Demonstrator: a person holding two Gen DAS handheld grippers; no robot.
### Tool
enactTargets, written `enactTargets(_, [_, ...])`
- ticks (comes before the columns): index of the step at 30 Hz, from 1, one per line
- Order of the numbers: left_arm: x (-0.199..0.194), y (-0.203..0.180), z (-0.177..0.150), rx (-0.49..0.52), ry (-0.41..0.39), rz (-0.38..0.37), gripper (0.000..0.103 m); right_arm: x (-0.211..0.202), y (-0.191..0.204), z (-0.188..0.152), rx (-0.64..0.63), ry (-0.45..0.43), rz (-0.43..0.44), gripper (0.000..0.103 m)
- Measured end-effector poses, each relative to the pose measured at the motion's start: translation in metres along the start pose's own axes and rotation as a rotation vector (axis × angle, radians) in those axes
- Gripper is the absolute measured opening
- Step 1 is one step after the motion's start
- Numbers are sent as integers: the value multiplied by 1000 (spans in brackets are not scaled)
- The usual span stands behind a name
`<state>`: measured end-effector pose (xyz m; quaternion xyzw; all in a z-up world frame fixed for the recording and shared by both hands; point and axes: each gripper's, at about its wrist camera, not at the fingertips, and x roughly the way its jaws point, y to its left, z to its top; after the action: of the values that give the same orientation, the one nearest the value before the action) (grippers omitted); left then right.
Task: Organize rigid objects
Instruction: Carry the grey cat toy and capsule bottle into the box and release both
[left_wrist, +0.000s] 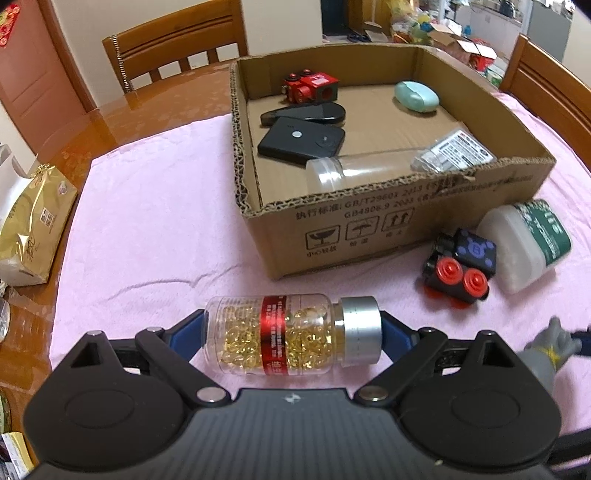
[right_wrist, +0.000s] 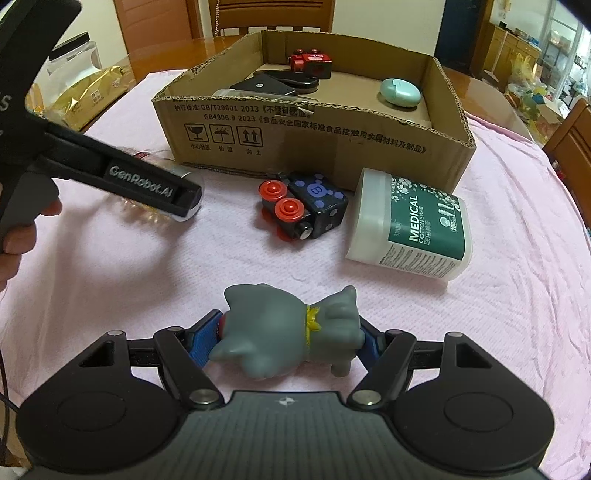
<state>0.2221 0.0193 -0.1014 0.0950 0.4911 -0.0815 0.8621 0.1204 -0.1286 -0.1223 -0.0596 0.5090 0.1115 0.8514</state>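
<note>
My left gripper (left_wrist: 291, 332) is shut on a clear capsule bottle (left_wrist: 291, 334) with a red band and silver cap, held end to end over the pink cloth. My right gripper (right_wrist: 291, 334) is shut on a grey toy elephant (right_wrist: 288, 332). A cardboard box (left_wrist: 369, 218) ahead holds a red toy car (left_wrist: 310, 88), two black cases (left_wrist: 301, 142), a mint case (left_wrist: 416, 96) and a clear bottle (left_wrist: 369, 171). A black toy car with red wheels (right_wrist: 303, 208) and a cotton swab tub (right_wrist: 410, 229) lie in front of the box.
A gold bag (left_wrist: 33, 225) lies at the left edge of the table. Wooden chairs (left_wrist: 173, 48) stand behind the table. The left gripper's body (right_wrist: 122, 173) crosses the left of the right wrist view. The pink cloth (left_wrist: 147, 206) covers the table.
</note>
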Motion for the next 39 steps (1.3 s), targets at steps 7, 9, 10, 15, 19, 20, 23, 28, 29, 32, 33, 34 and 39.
enactTargets(7, [-11,-4,-3,65,13,-10,94,-9,-14,6,-12,11,39,77])
enactTargets(9, [-17,-6,-4,86,12,-21,94,-13,-18,8,-25,13,49,77])
enactTargets(10, [-20,-7,-4,97,12,-29,94,-15,-20,10,-32,13,54,77])
enactTargets(15, [-41,-14,-5,141,17,-64,94,-32,-32,18,-68,11,92,77])
enactTargets(19, [-61,-21,-6,164,13,-89,94,-47,-42,29,-114,-1,112,77])
enactTargets(20, [-66,-22,-6,167,11,-95,94,-50,-45,32,-124,-5,117,77])
enactTargets(23, [-83,-25,-5,163,1,-118,94,-61,-53,45,-159,-27,127,77])
enactTargets(28, [-106,-26,-3,138,-28,-123,94,-71,-67,78,-212,-86,125,77])
enactTargets(29, [-109,-26,-3,131,-35,-120,94,-71,-69,86,-220,-97,124,77])
enactTargets(32, [-118,-24,-2,99,-53,-108,94,-66,-77,110,-240,-124,123,77])
enactTargets(33, [-119,-23,-1,88,-58,-101,94,-63,-79,118,-247,-131,124,77])
enactTargets(34, [-121,-22,-1,78,-61,-92,94,-60,-81,126,-254,-136,123,77])
enactTargets(39, [-125,-18,5,32,-74,-49,94,-33,-90,163,-289,-140,120,77])
